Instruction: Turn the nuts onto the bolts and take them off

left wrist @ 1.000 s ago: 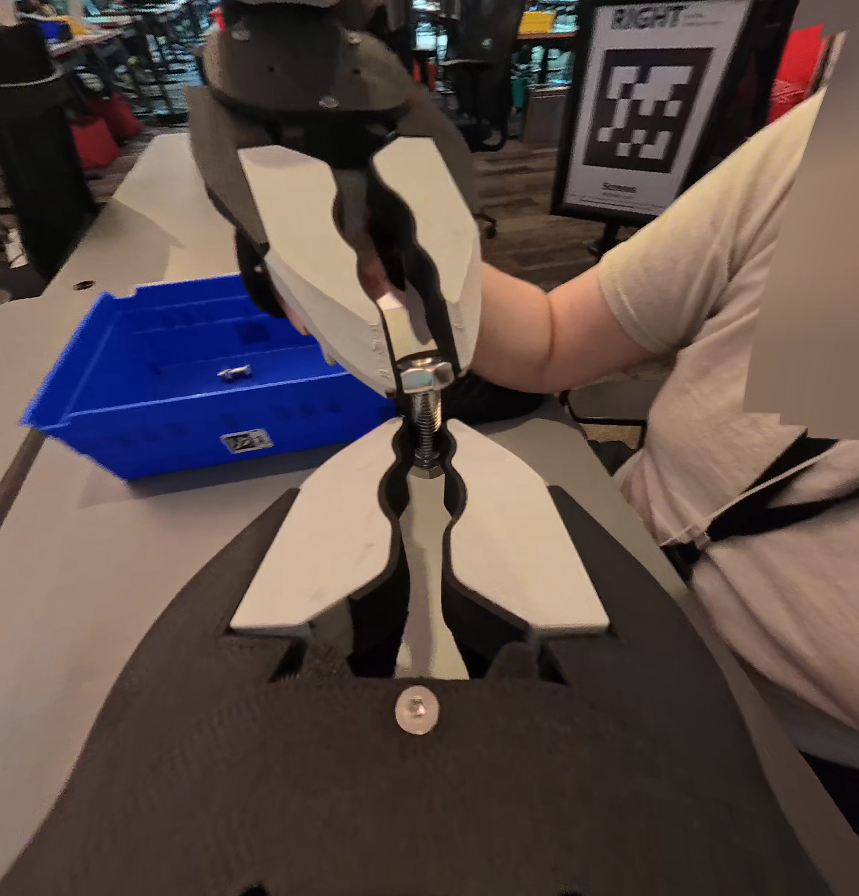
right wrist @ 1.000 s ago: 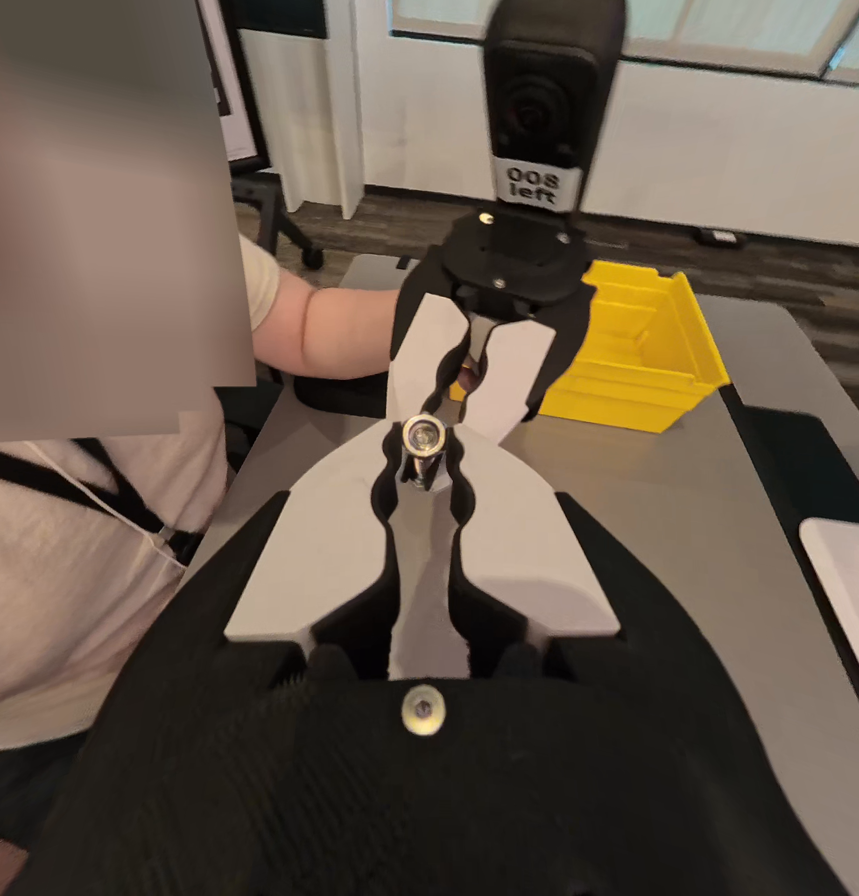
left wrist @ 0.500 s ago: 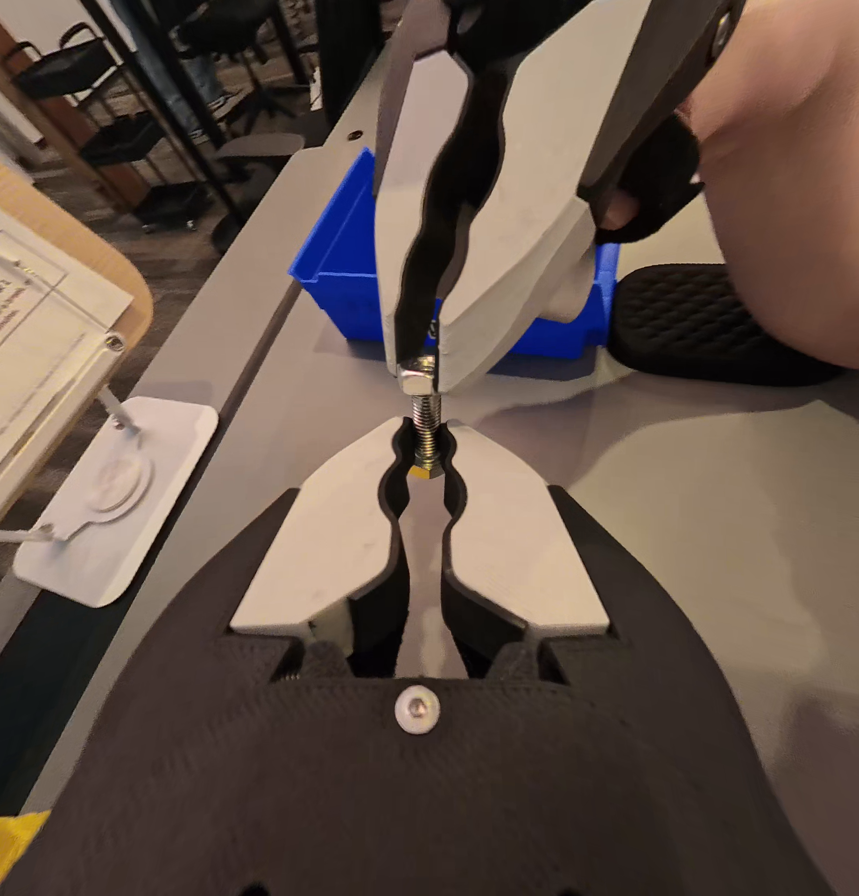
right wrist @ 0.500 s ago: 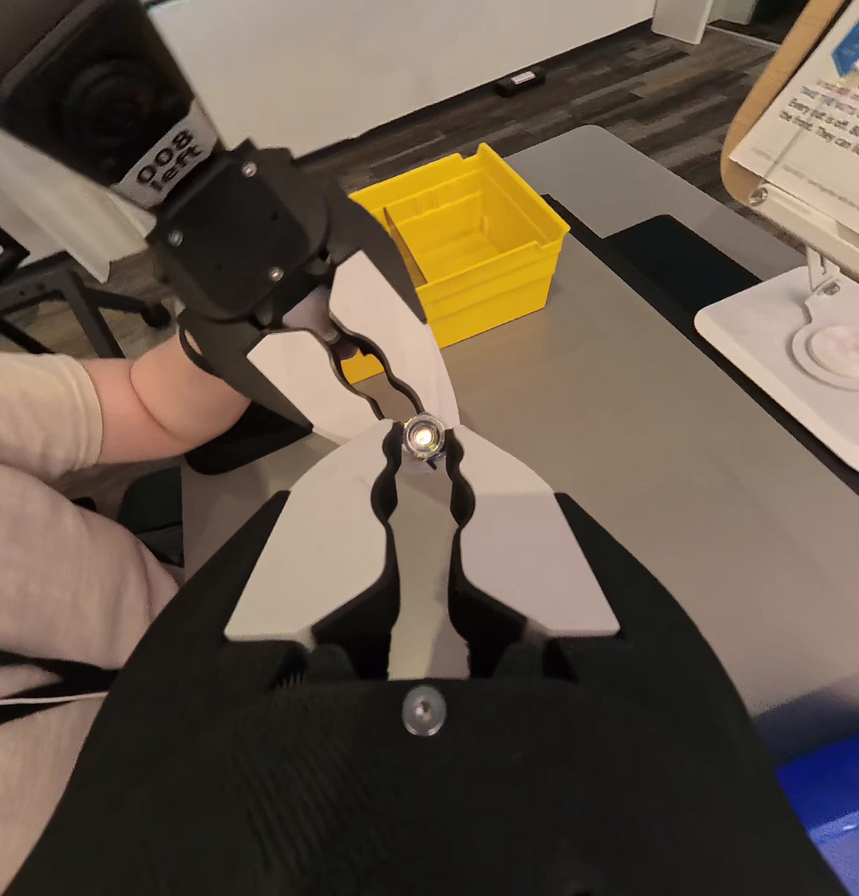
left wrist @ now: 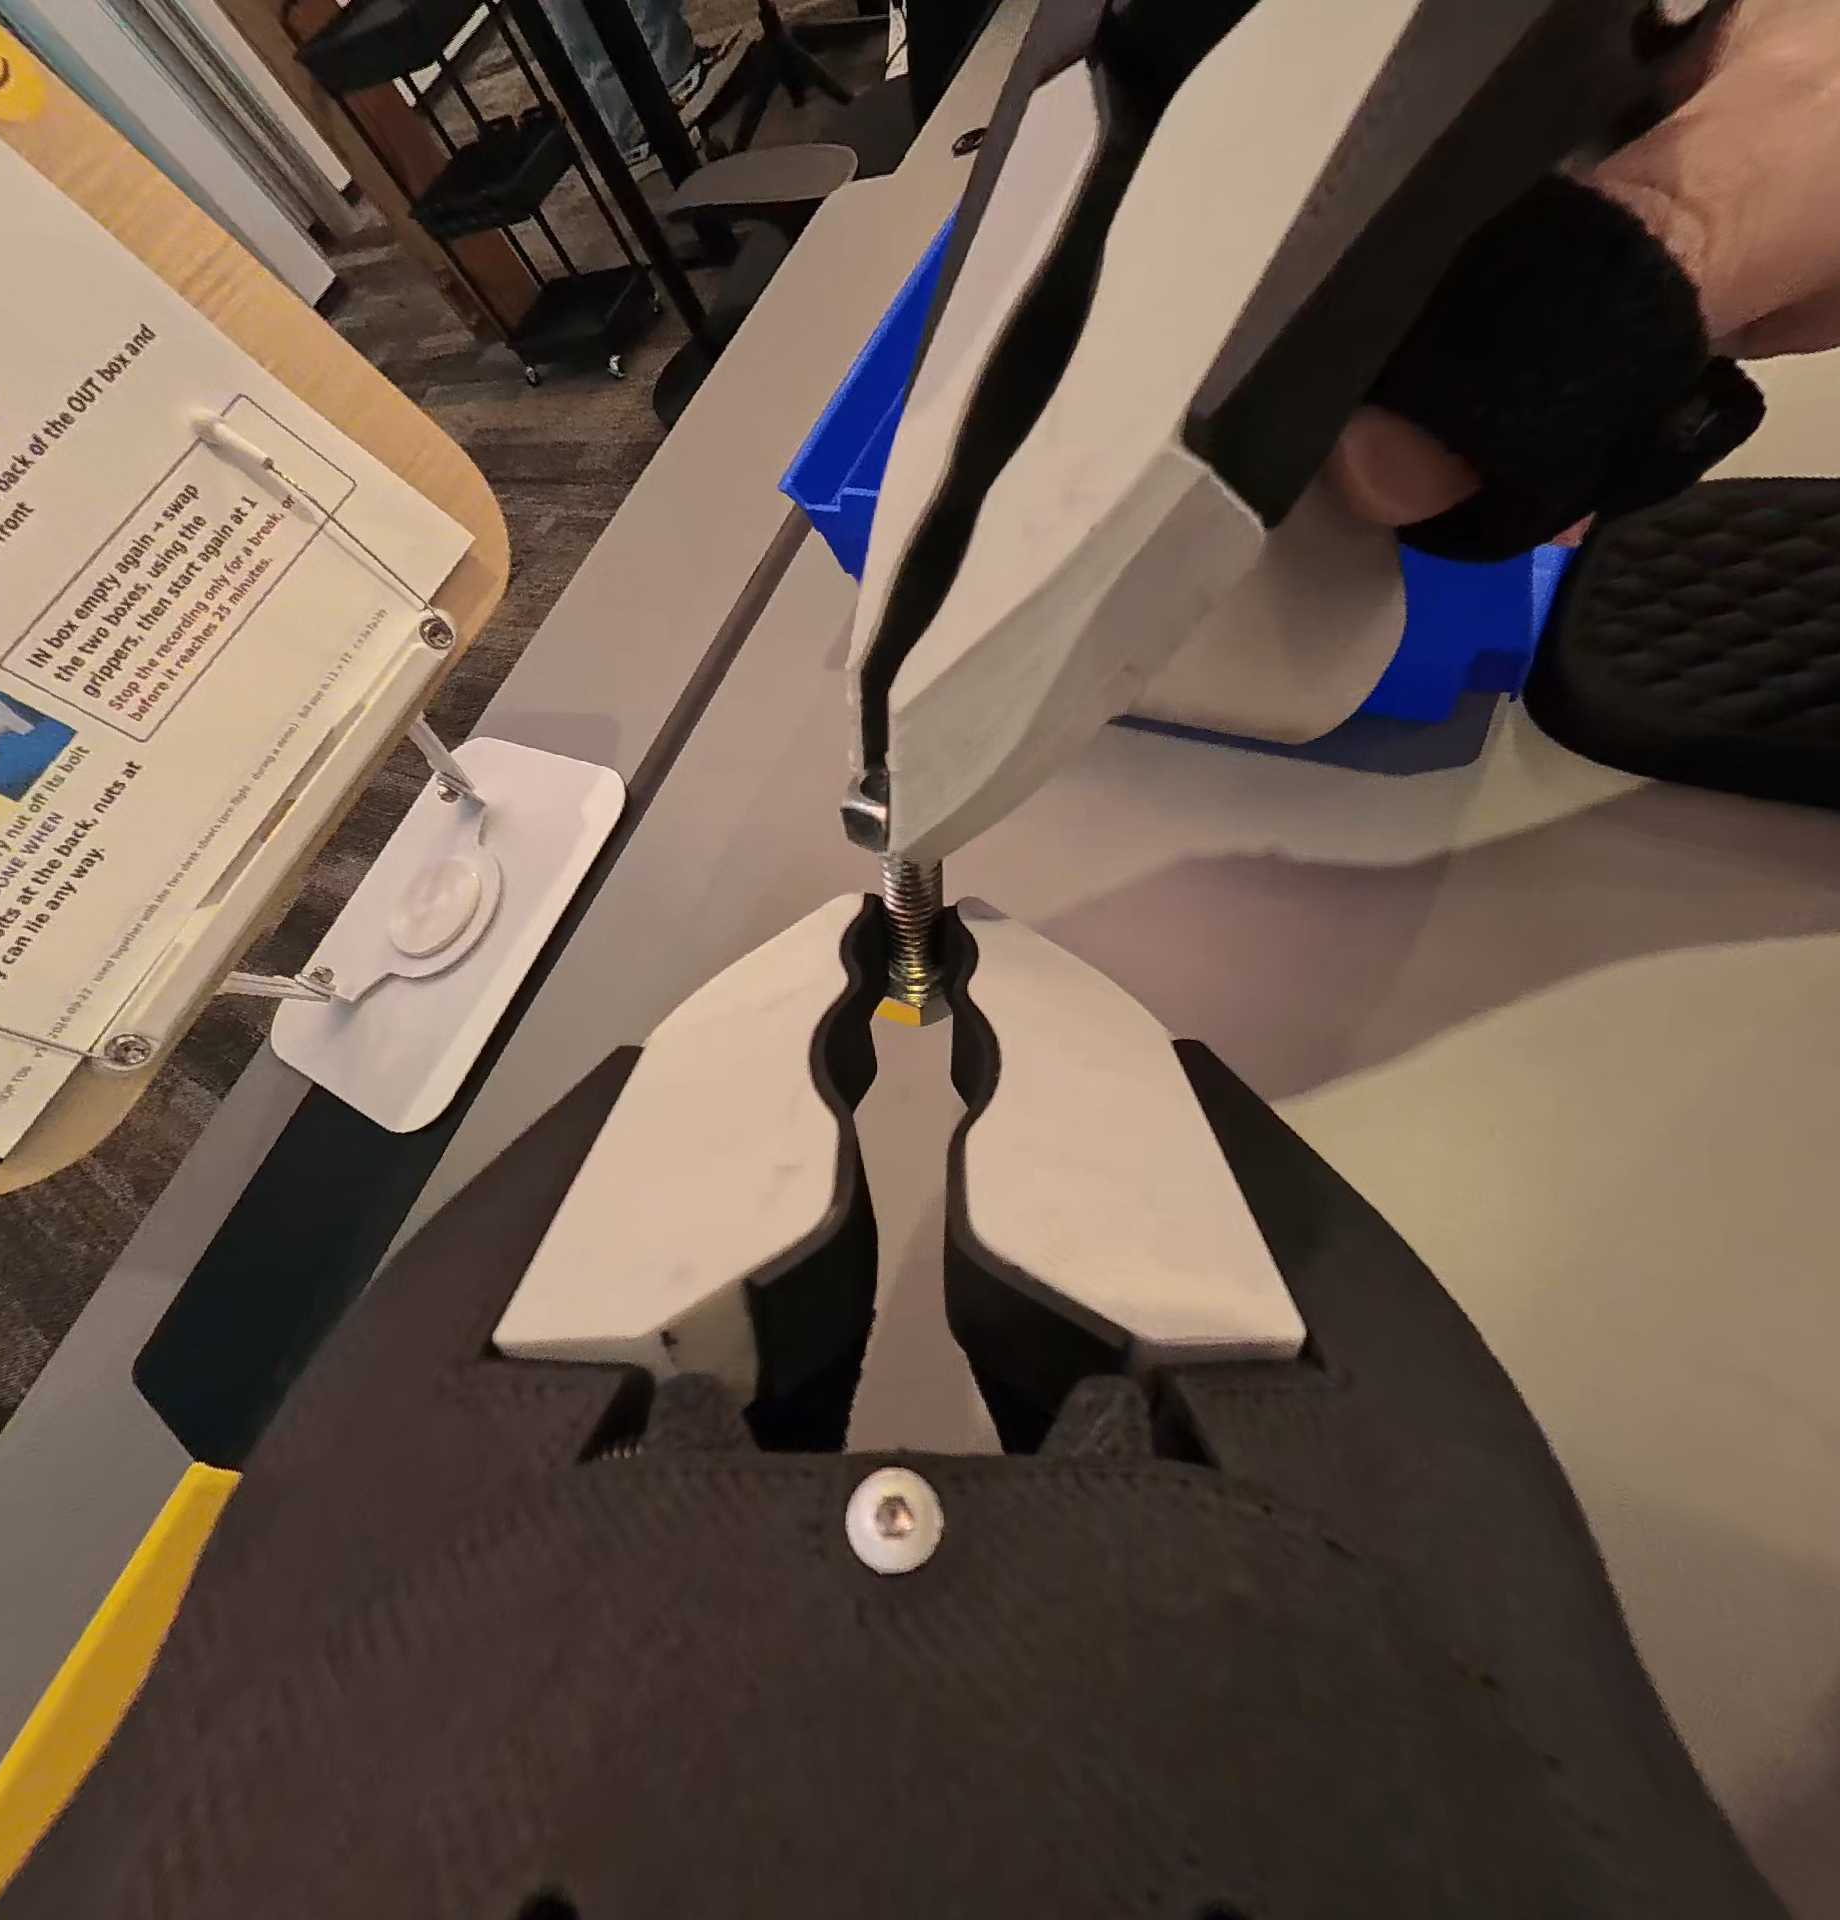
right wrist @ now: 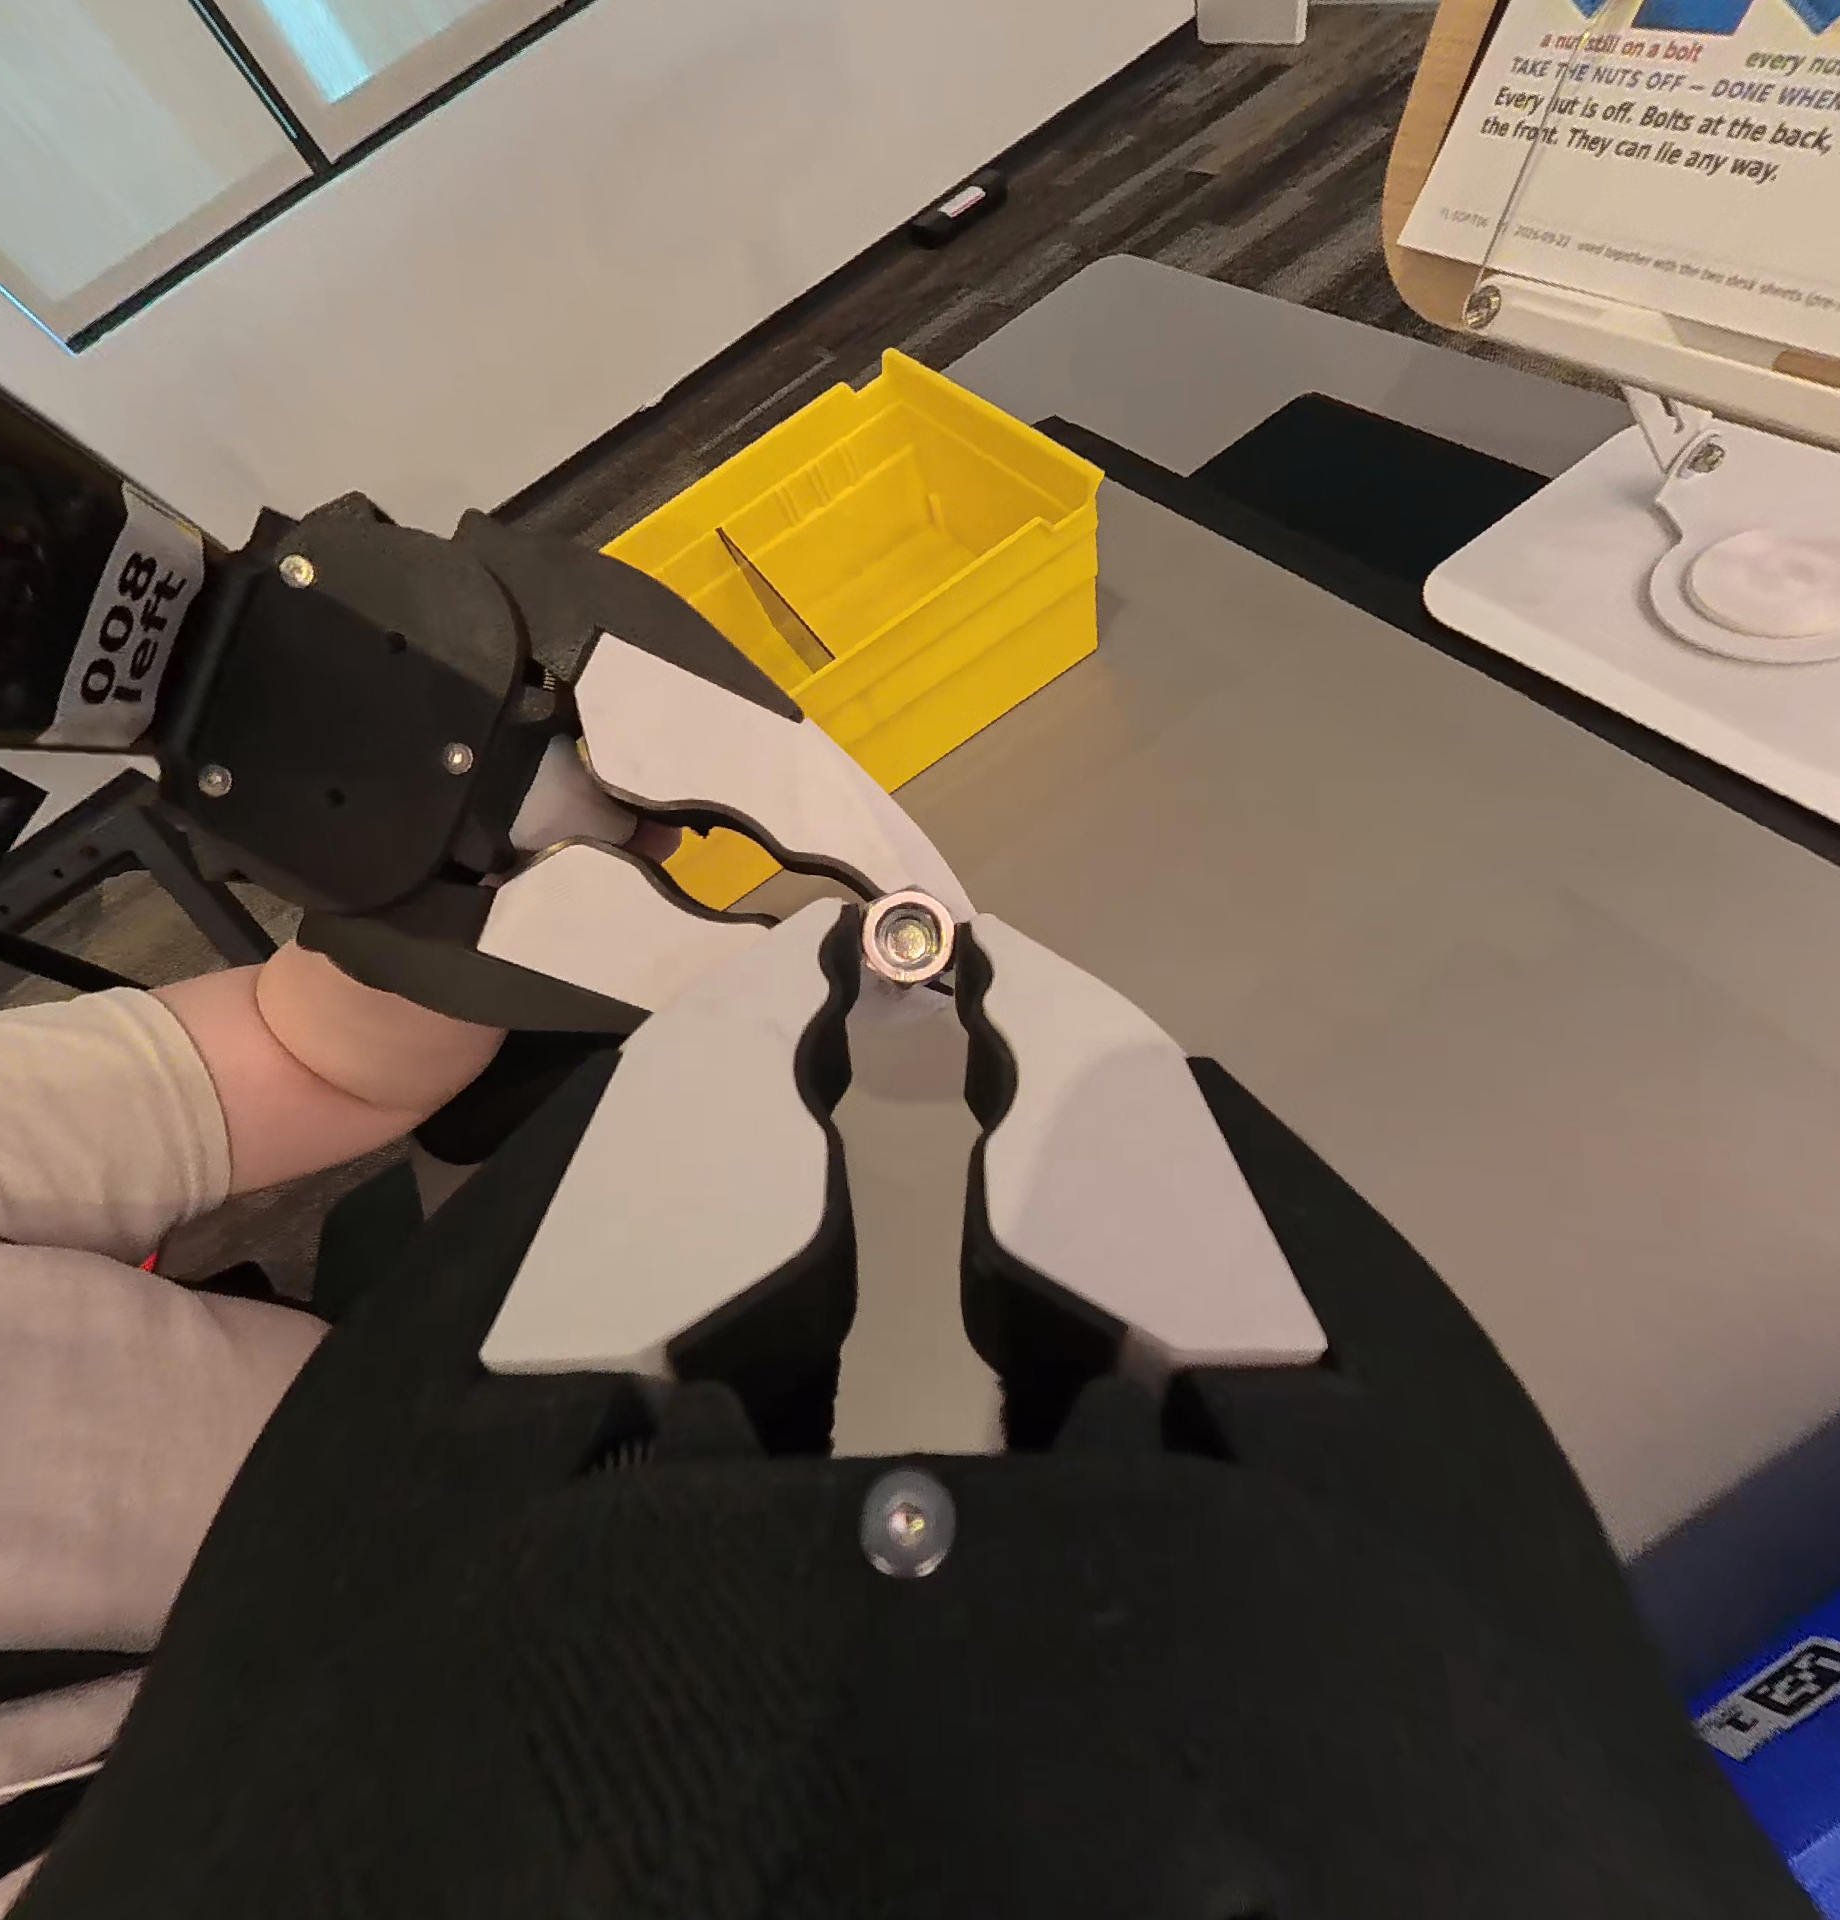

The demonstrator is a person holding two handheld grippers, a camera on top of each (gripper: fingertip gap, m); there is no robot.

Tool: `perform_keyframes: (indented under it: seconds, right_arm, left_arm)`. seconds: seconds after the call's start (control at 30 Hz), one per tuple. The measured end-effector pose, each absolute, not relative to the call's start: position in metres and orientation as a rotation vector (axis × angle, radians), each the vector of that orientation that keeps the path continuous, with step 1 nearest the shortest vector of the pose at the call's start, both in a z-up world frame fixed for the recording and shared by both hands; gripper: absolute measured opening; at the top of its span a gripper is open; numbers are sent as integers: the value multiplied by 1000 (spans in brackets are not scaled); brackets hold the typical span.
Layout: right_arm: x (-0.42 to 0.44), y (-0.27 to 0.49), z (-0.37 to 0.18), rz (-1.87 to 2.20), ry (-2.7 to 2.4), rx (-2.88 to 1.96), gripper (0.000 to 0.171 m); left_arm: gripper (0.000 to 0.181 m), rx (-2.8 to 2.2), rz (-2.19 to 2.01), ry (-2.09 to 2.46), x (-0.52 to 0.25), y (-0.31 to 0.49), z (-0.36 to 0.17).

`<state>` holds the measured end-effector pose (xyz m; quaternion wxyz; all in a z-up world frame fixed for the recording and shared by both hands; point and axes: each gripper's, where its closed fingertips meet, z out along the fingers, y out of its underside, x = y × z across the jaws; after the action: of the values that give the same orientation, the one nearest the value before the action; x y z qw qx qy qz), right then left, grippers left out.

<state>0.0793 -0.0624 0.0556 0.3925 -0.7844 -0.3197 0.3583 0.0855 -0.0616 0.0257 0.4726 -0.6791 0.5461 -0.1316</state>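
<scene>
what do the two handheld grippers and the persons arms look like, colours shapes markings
Both grippers have textured black printed bodies with a silver screw at the centre and two flat pale grey fingers edged with wavy black pads. The left gripper carries a white label band on its black handle. The right gripper is held by a hand in a black fingerless glove. The person wears a cream short sleeve.

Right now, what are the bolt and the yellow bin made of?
The bolt looks like shiny silver metal: its threads glint. The yellow bin looks like smooth moulded plastic: even colour, thin ribbed walls. Neither is certain from looks alone.
</scene>
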Motion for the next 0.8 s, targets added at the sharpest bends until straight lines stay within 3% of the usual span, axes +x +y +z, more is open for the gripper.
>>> perform_keyframes:
  seconds: [0.8]
  right_arm:
    - [73, -67, 76, 700, -939, -1776, 19]
  left_arm:
    - [9, -1582, -524, 1233, 92, -67, 50]
